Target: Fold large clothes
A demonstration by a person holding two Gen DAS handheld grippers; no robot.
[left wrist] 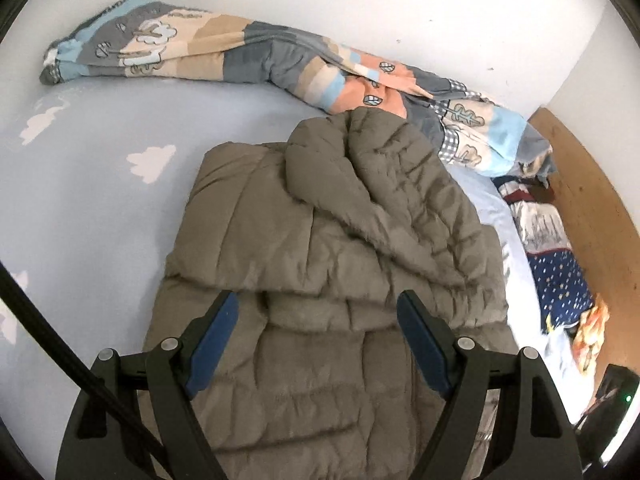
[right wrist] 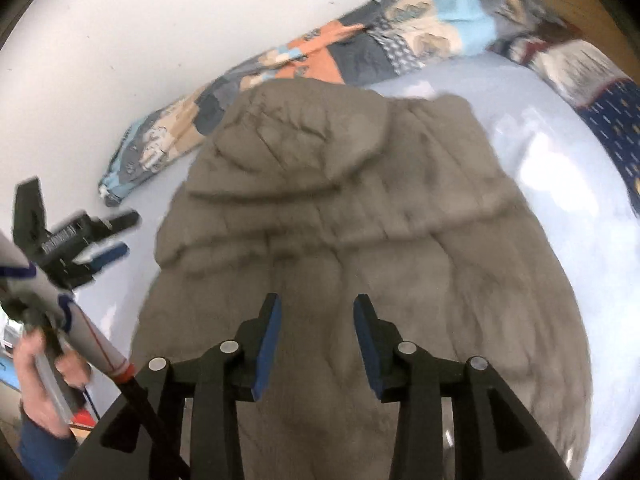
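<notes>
An olive-brown quilted puffer jacket (left wrist: 320, 248) lies on a pale blue bed sheet (left wrist: 88, 200), hood (left wrist: 360, 152) toward the wall, with one side folded across the body. My left gripper (left wrist: 316, 300) hovers open above its lower part with nothing between the blue pads. In the right wrist view the same jacket (right wrist: 360, 220) spreads out below, its hood (right wrist: 300, 140) at the top. My right gripper (right wrist: 316, 300) hangs open over the jacket's middle, with only the fabric below showing in the gap. The left gripper (right wrist: 108, 240) appears at the left edge over the sheet, held by a hand (right wrist: 44, 360).
A rolled patchwork quilt (left wrist: 240, 56) runs along the white wall (left wrist: 360, 0) behind the jacket. Dark blue dotted bedding (left wrist: 560, 280) and a wooden board (left wrist: 592, 208) lie to the right. The sheet (right wrist: 560, 160) shows bare on both sides of the jacket.
</notes>
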